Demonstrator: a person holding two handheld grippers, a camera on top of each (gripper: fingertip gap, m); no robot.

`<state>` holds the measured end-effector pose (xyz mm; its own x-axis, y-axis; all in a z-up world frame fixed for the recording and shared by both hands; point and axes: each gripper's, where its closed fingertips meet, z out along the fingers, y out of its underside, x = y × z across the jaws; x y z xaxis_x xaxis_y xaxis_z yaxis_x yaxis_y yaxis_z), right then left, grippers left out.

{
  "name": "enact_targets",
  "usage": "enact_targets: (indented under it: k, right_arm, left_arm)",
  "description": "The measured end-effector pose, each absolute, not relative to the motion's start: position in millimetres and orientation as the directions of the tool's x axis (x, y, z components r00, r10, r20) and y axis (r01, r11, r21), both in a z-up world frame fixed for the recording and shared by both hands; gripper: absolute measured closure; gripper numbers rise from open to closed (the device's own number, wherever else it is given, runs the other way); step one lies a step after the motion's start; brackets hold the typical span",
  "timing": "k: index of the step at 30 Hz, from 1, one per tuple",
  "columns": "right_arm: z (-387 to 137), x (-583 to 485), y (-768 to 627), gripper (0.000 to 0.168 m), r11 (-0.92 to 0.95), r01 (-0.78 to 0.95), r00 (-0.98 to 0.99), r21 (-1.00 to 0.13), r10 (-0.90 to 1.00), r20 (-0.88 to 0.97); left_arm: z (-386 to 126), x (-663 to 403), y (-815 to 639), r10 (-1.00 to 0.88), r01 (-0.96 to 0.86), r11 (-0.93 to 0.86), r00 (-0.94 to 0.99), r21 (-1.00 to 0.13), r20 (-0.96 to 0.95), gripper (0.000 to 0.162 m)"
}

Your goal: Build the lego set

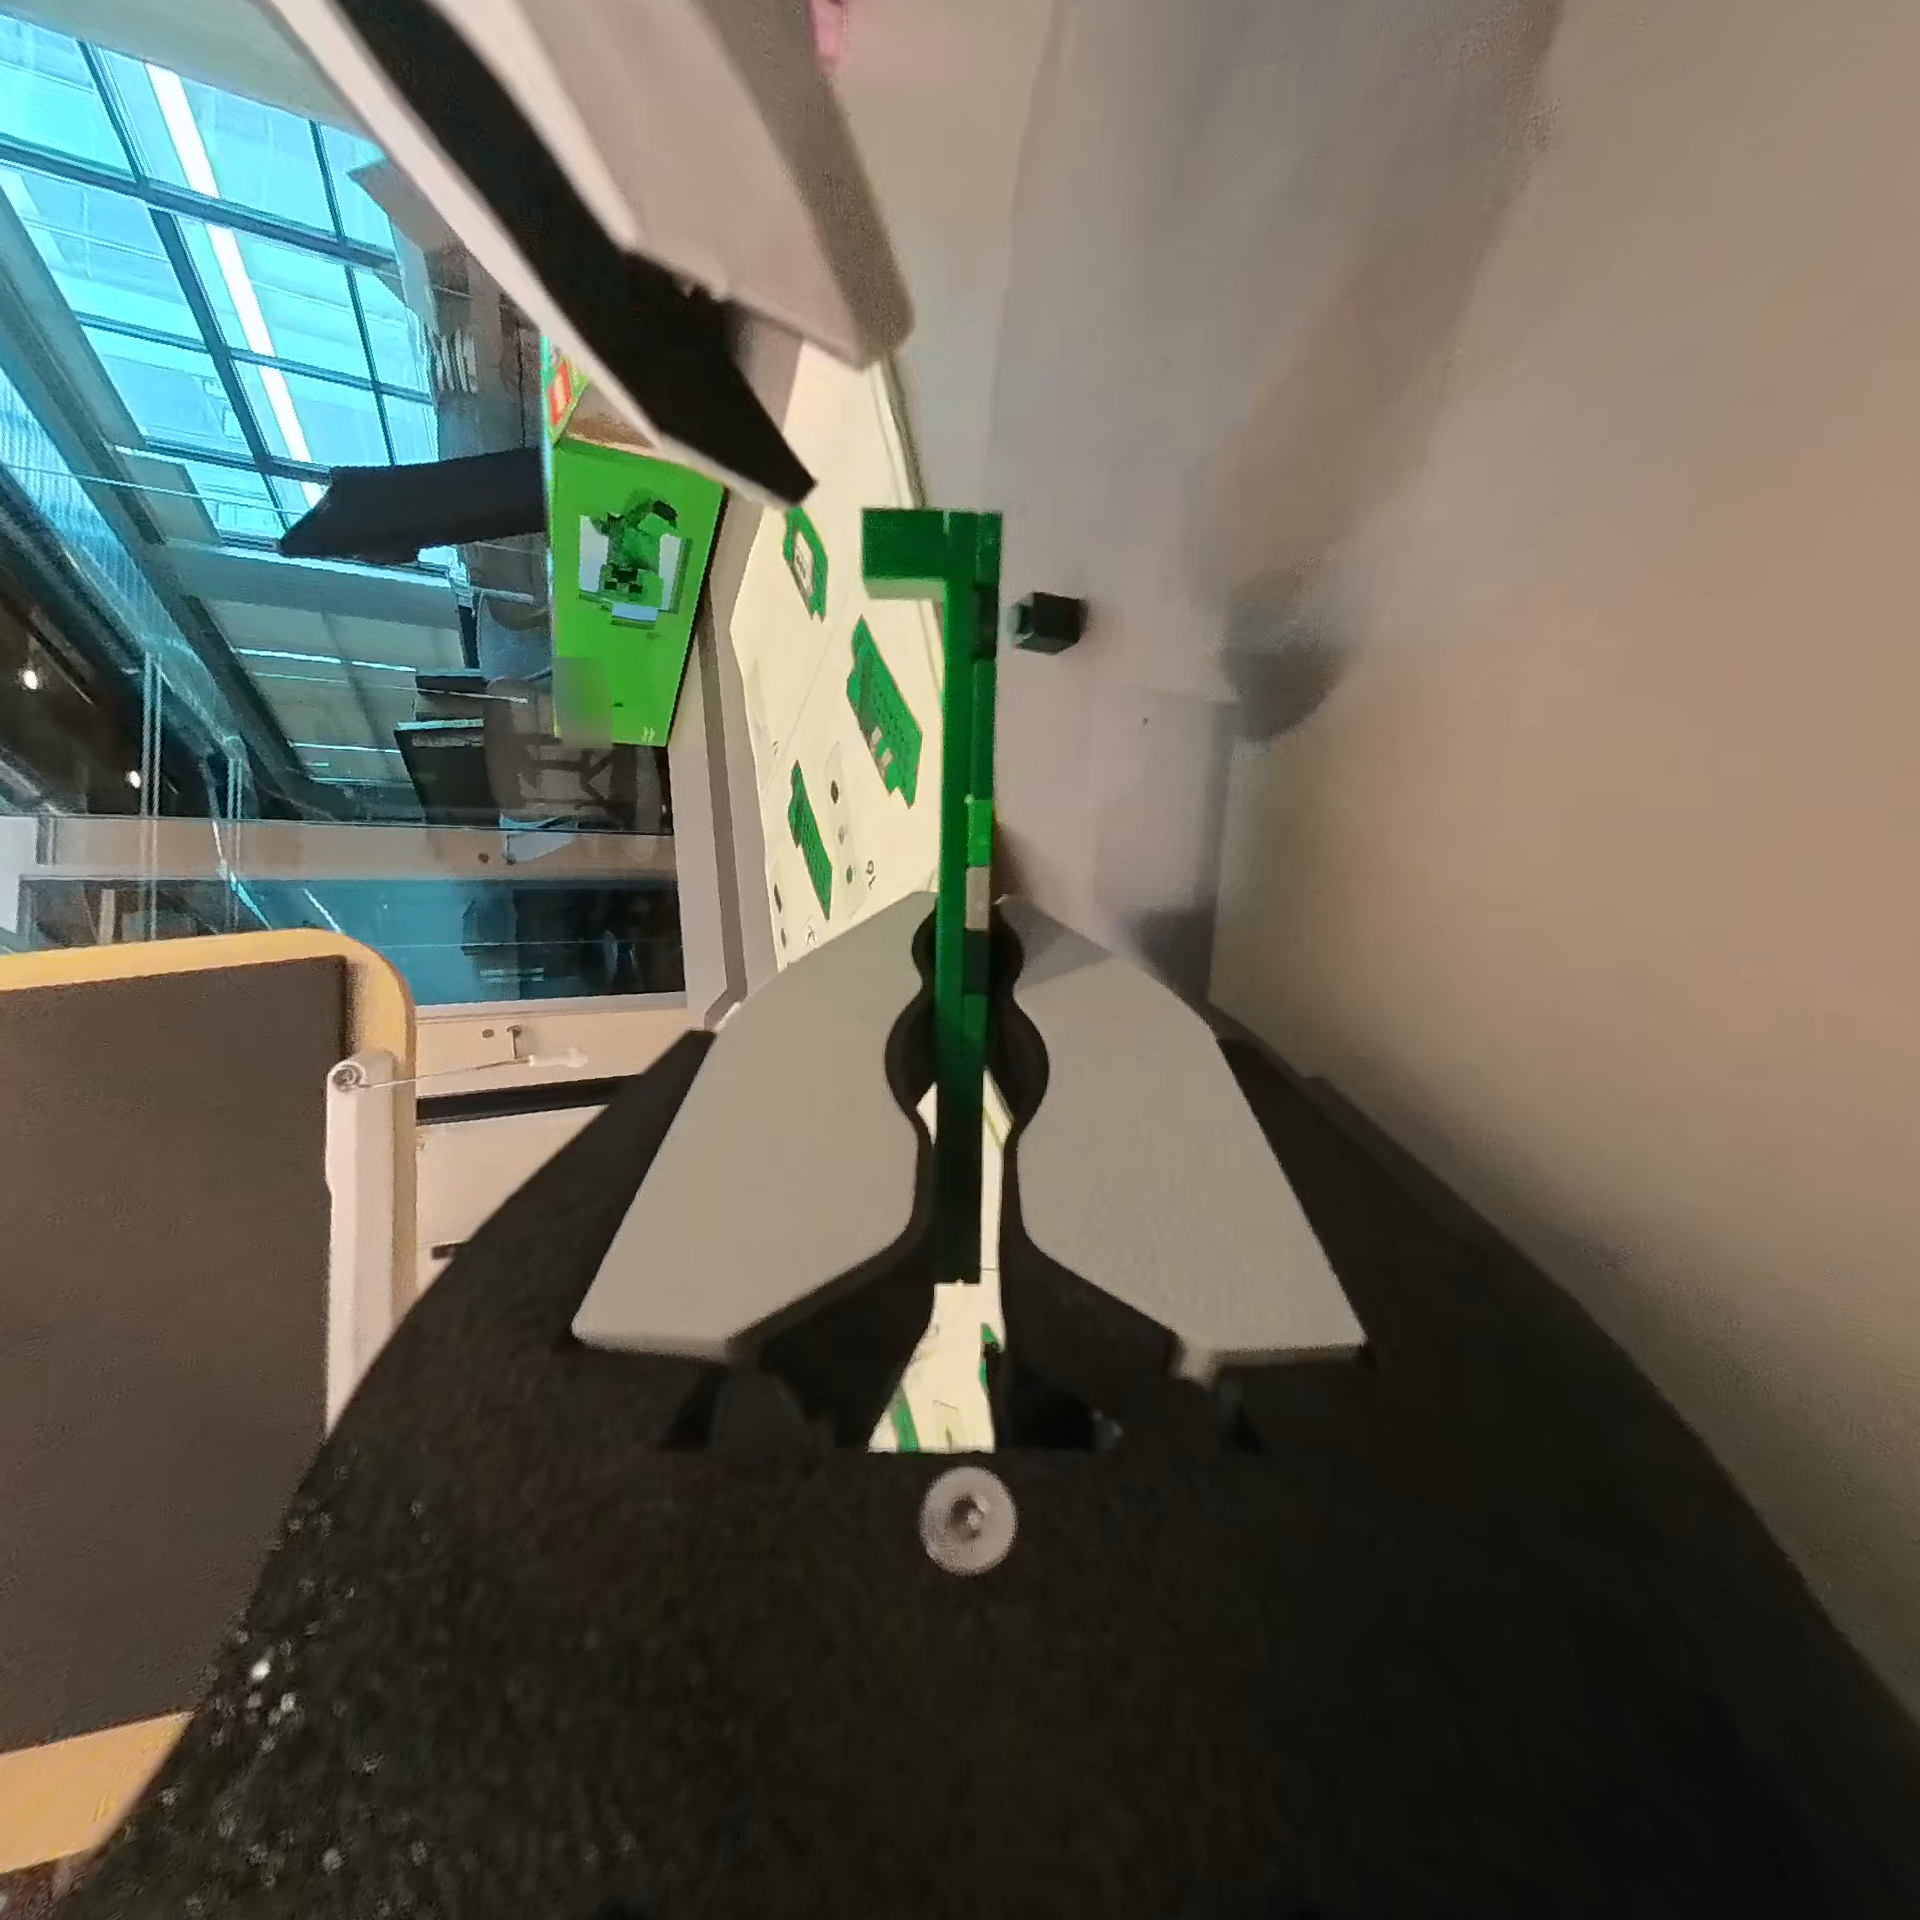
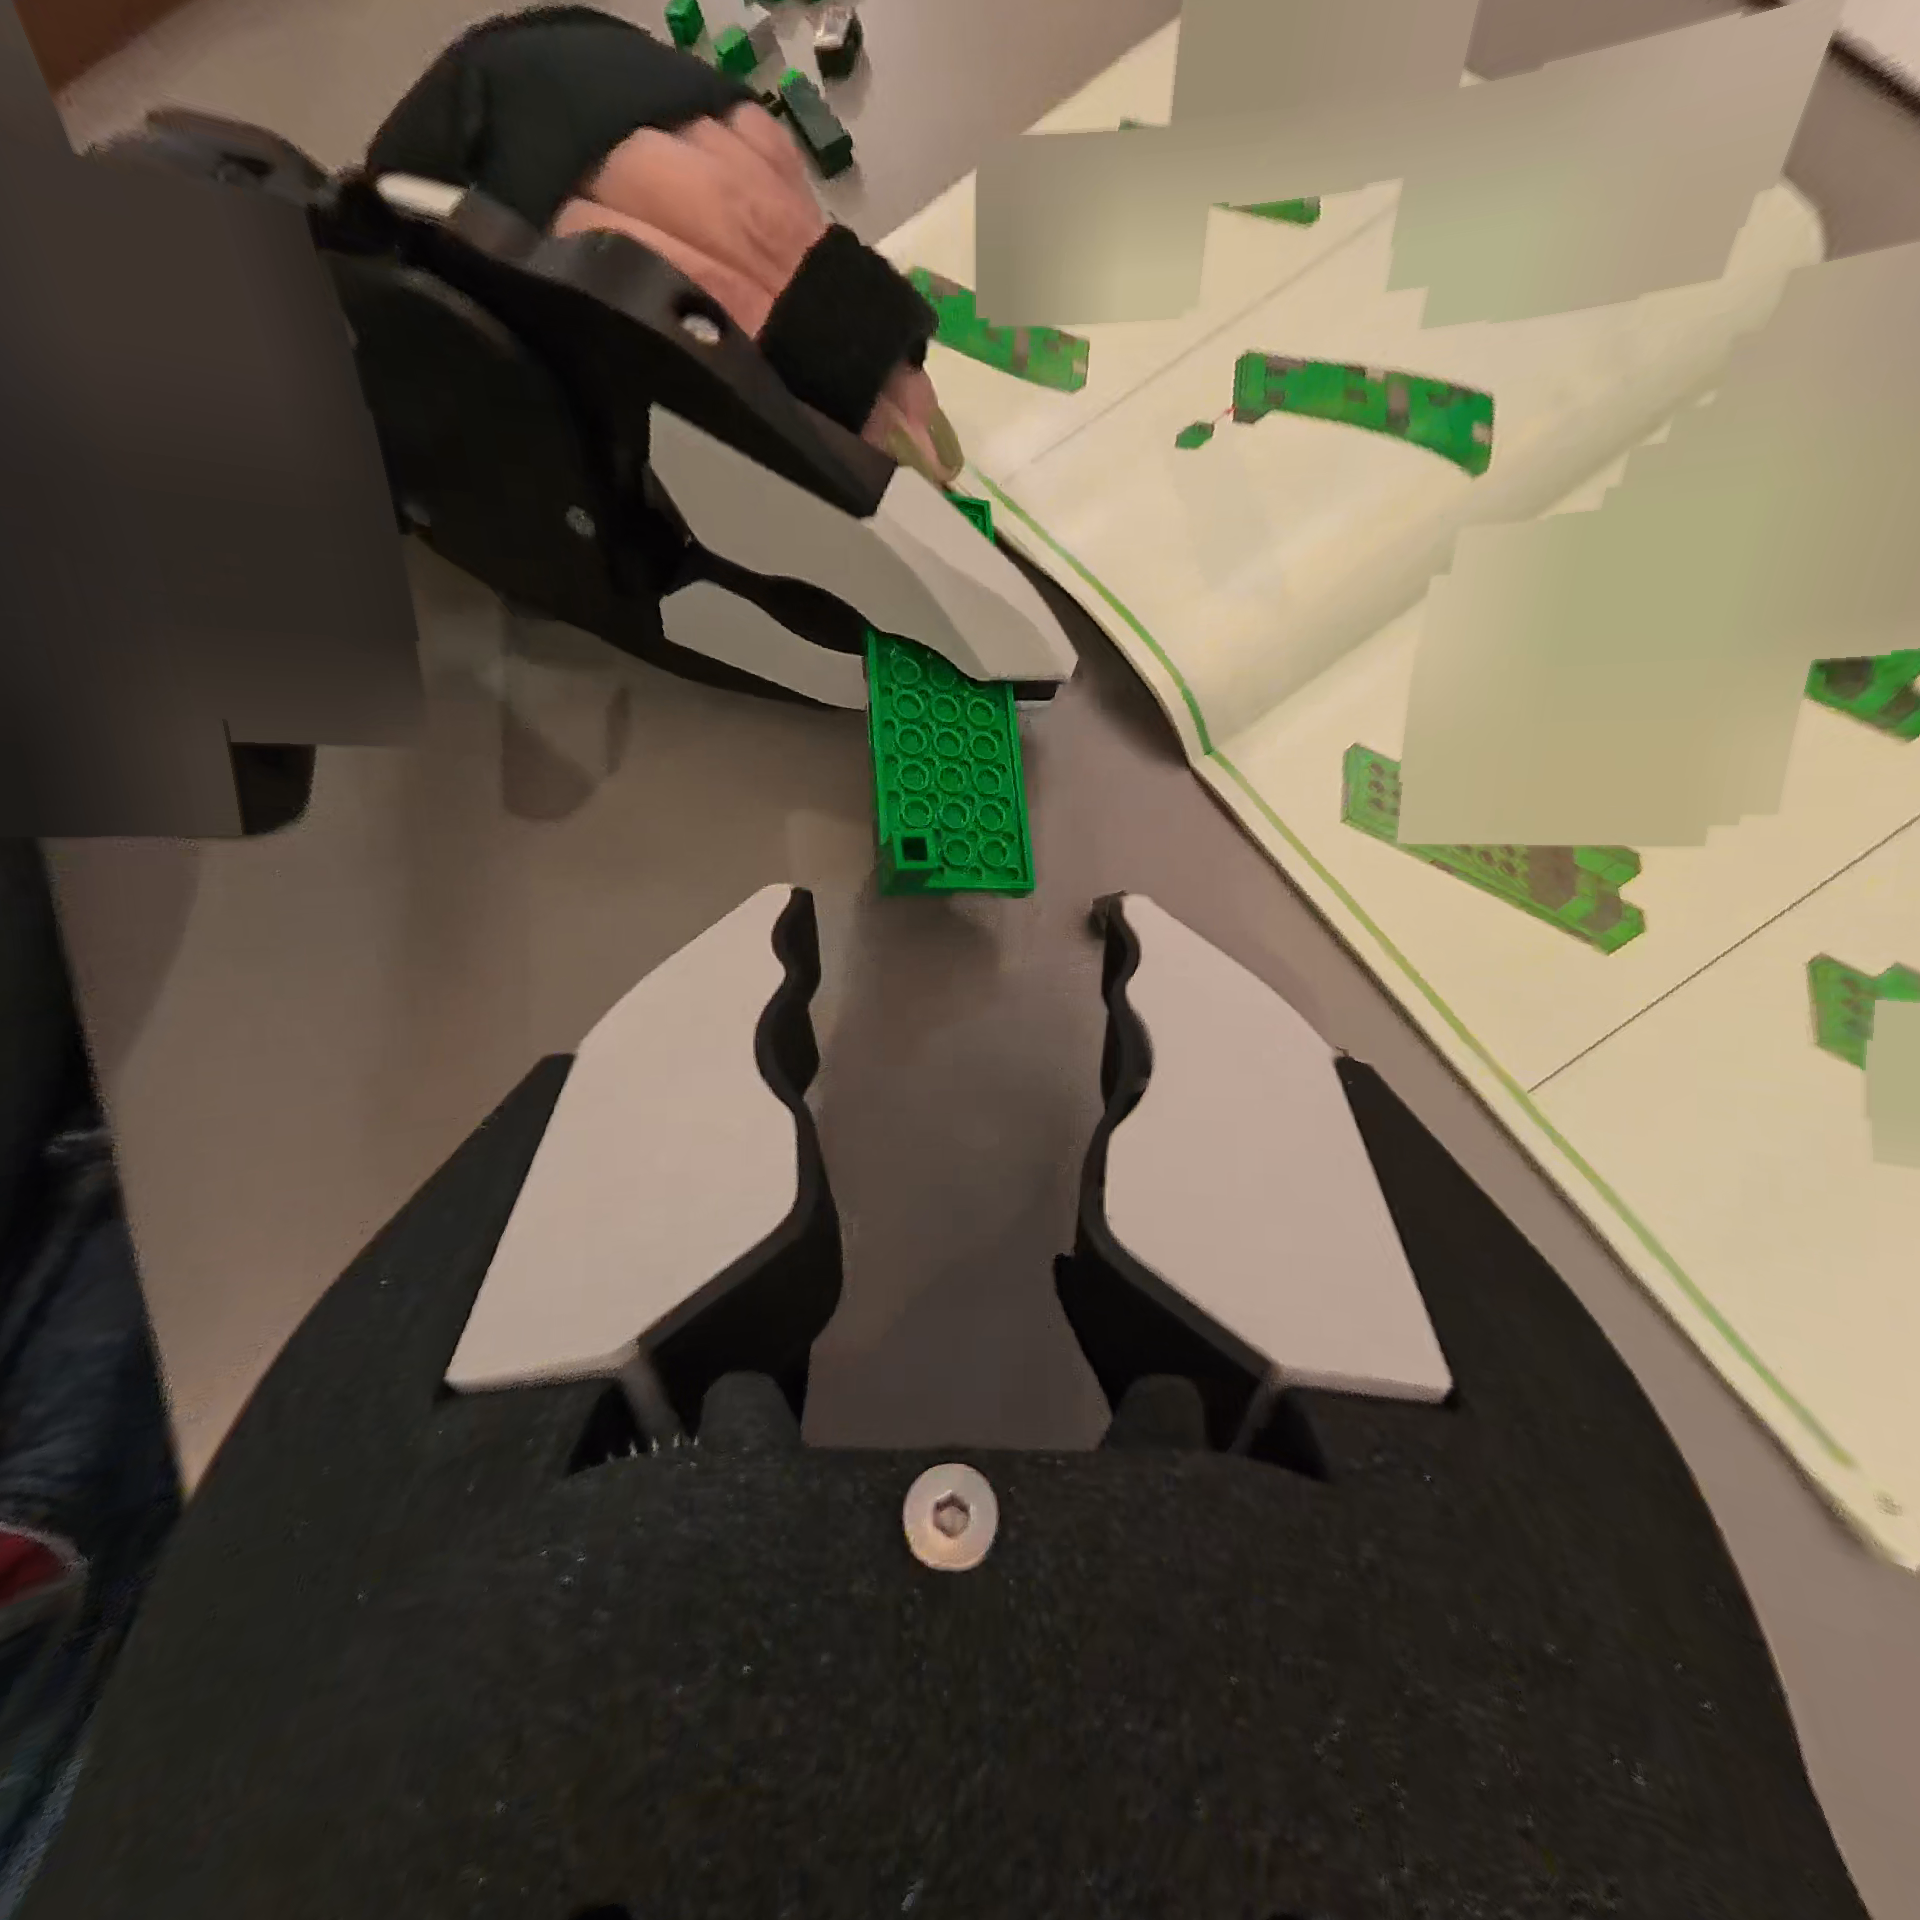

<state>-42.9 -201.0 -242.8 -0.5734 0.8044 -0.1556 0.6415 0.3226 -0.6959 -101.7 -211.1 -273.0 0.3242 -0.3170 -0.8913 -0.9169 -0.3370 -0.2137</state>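
We hold the green plate (image 1: pixel 961 914) edge-on in the left tool (image 1: pixel 964 935), clamped btwn both fingers, its far end sticking out past the tips w/ a small block on one side. Our right tool (image 2: pixel 951 904) is spread wide w/ nothing in it, tips just short of the plate's (image 2: pixel 951 774) near end; bare desk (image 2: pixel 623 831) lies btwn its fingers and to its left. Right of it the booklet (image 2: pixel 1351 644) edge runs close, limiting room that side. Beyond the left tool (image 2: pixel 935 634) a hand (image 2: pixel 717 197) wraps its handle, and loose pieces (image 2: pixel 810 94) lie further off, cut by the frame top. In the left wrist view a green box (image 1: pixel 623 592) stands ahead-left; a dark small piece (image 1: pixel 1044 621) past the plate is too blurred to tell.
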Motion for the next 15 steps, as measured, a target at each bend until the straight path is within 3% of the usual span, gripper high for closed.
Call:
enact_targets:
  k: [5,9,15]
  right_arm:
    - [-242.1,-42.5,-194.4,0.122,0.555,0.468,-0.624,-0.687,0.759,0.187]
    - [-237.4,-46.8,-191.6,0.13,0.751,0.28,-0.577,-0.598,0.63,0.52]
    - [-249.6,-45.6,-196.0,0.137,0.854,0.169,-0.501,-0.491,0.504,0.704]
  left_arm:
    - [-270.5,-100.6,-210.7,-0.303,-0.913,-0.329,0.345,-0.243,-0.888,0.156]
    - [-265.0,-99.0,-211.1,-0.277,-0.901,-0.308,0.393,-0.306,-0.877,0.156]
    - [-261.4,-98.4,-211.5,-0.26,-0.887,-0.288,0.436,-0.362,-0.861,0.156]
